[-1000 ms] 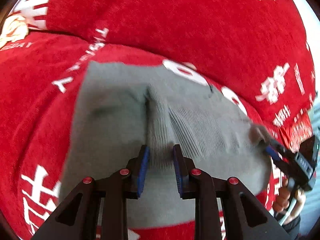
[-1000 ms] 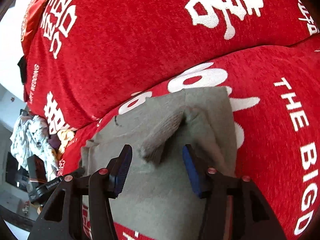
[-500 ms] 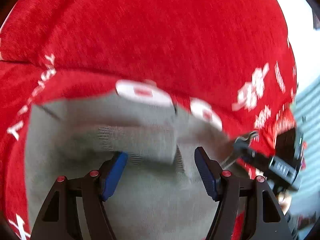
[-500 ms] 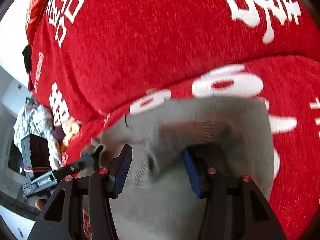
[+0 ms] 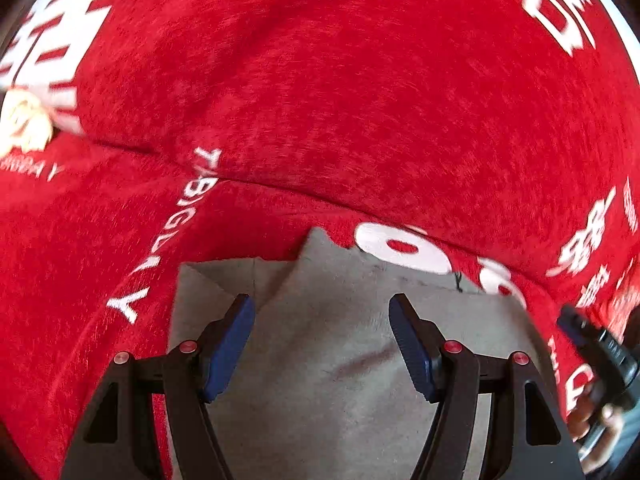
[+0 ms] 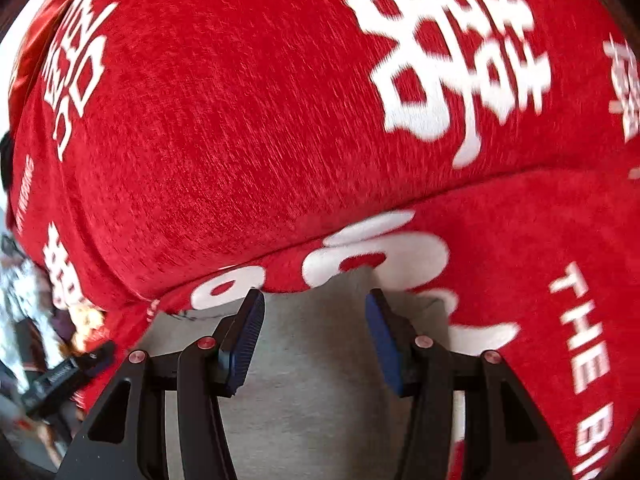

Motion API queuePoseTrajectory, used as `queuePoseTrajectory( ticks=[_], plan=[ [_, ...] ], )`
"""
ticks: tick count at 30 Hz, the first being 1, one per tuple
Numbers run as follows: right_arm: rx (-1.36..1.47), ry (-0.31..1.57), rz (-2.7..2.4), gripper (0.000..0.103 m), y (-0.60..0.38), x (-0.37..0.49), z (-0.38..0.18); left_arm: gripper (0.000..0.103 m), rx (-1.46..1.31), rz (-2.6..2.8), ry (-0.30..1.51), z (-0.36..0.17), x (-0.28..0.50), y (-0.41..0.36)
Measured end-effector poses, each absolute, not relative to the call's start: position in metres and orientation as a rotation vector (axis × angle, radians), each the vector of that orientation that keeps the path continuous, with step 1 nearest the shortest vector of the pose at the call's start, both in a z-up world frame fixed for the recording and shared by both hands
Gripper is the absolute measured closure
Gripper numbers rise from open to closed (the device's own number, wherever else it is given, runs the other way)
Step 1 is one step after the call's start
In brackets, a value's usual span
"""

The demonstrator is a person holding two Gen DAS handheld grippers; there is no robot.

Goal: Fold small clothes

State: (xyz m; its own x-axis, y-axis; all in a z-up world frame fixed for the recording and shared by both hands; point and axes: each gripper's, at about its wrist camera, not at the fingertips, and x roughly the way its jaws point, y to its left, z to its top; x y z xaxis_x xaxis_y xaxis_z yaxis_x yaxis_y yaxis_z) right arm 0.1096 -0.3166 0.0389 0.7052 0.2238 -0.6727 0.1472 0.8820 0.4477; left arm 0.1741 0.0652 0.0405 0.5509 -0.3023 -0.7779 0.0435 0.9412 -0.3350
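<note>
A small grey garment lies flat on the red sofa seat, its far edge against the backrest. A folded flap with a pointed corner rests on top of it. My left gripper hovers over the garment, open, with nothing between its blue pads. In the right wrist view the same grey garment fills the space under my right gripper, which is also open and holds nothing. Each gripper shows at the edge of the other's view: the right gripper at far right, the left gripper at lower left.
The red sofa cover with white lettering spans seat and bulging backrest just beyond the garment. A cream soft object sits at far left. A hand grips the right tool. Clutter lies off the sofa's left end.
The left gripper let go of the ribbed sleeve end and opened. Both grippers drew back and tilted up. The sleeve that stood up between the jaws now lies flat on the garment.
</note>
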Motion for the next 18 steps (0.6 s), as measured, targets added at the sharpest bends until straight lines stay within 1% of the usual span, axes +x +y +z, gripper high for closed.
queuePoseTrajectory(
  ticks=[5,8,12,15,18],
  plan=[
    [0.366,0.935,0.156,0.045,-0.274,0.131,0.025,0.033,-0.063,-0.225,0.98,0.033,0.173,0.01],
    [0.268,1.002,0.1,0.045,-0.264,0.139,0.007,0.033,-0.011,-0.178,1.033,0.013,0.181,0.005],
    [0.248,1.016,0.01,0.045,-0.282,0.14,-0.003,0.033,0.014,-0.137,1.046,-0.006,0.183,0.018],
    [0.304,1.001,0.032,0.046,-0.299,0.135,-0.008,0.033,-0.005,-0.158,1.029,-0.006,0.18,0.024],
    [0.297,0.988,0.004,0.047,-0.299,0.132,-0.006,0.033,0.016,-0.14,1.024,-0.004,0.176,0.024]
  ],
)
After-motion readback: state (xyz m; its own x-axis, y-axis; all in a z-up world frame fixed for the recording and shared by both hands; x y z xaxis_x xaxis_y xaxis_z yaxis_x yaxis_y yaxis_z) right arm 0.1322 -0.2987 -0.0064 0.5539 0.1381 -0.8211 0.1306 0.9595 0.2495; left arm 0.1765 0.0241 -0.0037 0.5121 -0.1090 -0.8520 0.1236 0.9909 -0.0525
